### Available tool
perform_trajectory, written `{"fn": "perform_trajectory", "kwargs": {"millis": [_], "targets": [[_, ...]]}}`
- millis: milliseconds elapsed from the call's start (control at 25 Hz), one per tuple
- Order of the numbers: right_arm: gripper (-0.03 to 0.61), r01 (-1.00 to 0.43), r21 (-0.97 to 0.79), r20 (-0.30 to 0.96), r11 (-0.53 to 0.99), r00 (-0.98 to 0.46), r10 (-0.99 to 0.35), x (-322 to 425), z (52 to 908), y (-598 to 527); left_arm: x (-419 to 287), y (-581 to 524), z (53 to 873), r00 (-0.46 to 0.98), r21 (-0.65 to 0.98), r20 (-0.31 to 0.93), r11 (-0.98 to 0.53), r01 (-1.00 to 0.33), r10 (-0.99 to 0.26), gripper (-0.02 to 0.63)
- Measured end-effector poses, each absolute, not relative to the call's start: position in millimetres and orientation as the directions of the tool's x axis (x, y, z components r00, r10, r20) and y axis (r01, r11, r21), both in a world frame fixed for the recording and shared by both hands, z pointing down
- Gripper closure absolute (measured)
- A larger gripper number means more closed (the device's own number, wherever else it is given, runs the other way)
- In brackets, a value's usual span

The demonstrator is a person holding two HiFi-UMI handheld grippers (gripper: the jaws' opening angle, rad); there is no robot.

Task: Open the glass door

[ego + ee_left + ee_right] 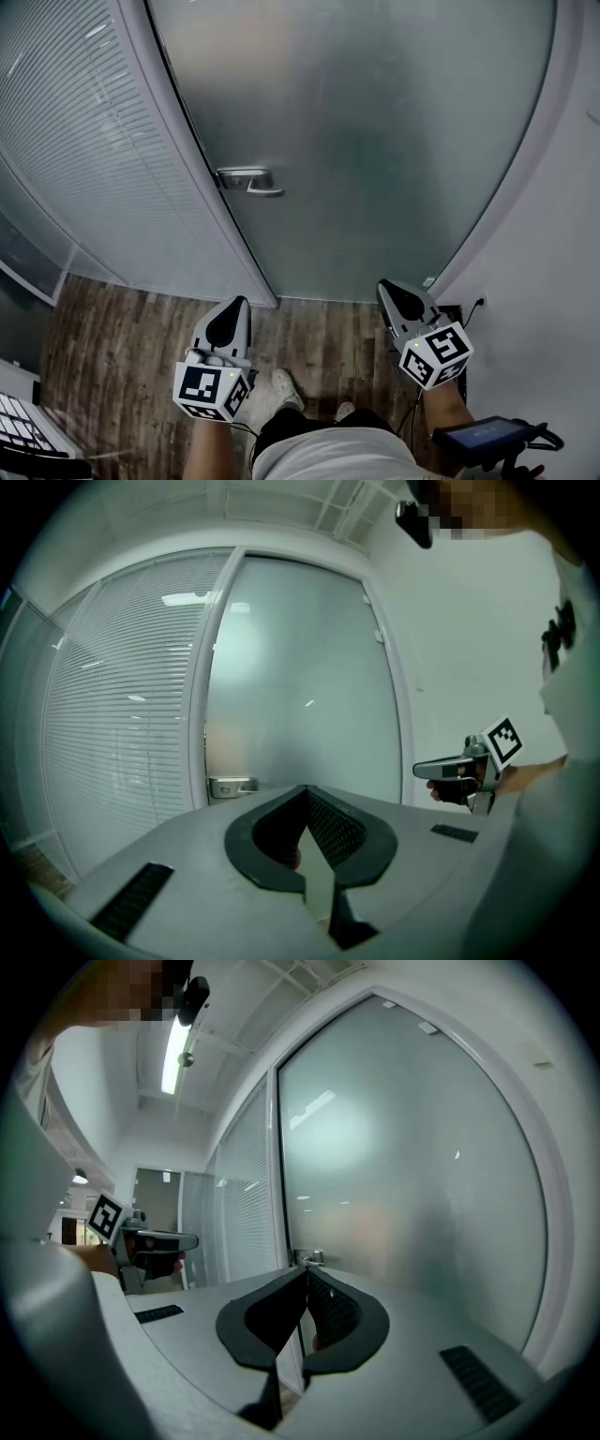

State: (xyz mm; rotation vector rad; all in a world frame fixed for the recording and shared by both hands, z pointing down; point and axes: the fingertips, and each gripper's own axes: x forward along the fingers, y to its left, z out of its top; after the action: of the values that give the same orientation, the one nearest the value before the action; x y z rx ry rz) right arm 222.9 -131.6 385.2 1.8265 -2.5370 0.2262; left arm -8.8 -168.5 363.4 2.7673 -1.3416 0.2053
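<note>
The frosted glass door [375, 141] stands closed in front of me, with a metal lever handle [248, 180] at its left edge. The handle also shows in the left gripper view [232, 787] and in the right gripper view [307, 1258]. My left gripper [239, 302] is shut and empty, pointing at the door below the handle, well short of it. My right gripper [384, 284] is shut and empty too, level, aimed at the door's lower right part. Each gripper shows in the other's view: the right gripper [419, 769] and the left gripper [192, 1239].
A glass partition with blinds [84, 159] runs along the left of the door. A white wall [562, 234] with a socket [480, 302] closes the right side. Wood floor [122, 347] lies underfoot, with my shoes [277, 389] on it. A dark device [483, 436] hangs at lower right.
</note>
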Motion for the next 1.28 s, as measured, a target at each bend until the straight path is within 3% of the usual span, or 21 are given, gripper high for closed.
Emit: {"fn": "perform_trajectory", "kwargs": {"millis": [480, 800, 1280], "targets": [[0.577, -0.956, -0.024, 0.075, 0.293, -0.294, -0.953, 202.1, 367.6, -197.6, -11.4, -251.0, 357.1, 0.676, -0.005, 0.084, -0.679, -0.735, -0.732, 0.614], [0.577, -0.974, -0.026, 0.08, 0.223, -0.225, -0.971, 159.3, 406.4, -272.5, -47.0, -334.6, 403.6, 0.724, -0.049, 0.095, -0.73, -0.682, -0.683, 0.614], [0.571, -0.971, -0.022, 0.195, 0.236, -0.236, -0.952, 137.5, 395.7, -342.1, -57.7, -395.9, 394.3, 0.761, 0.033, 0.109, -0.762, -0.646, -0.64, 0.614]]}}
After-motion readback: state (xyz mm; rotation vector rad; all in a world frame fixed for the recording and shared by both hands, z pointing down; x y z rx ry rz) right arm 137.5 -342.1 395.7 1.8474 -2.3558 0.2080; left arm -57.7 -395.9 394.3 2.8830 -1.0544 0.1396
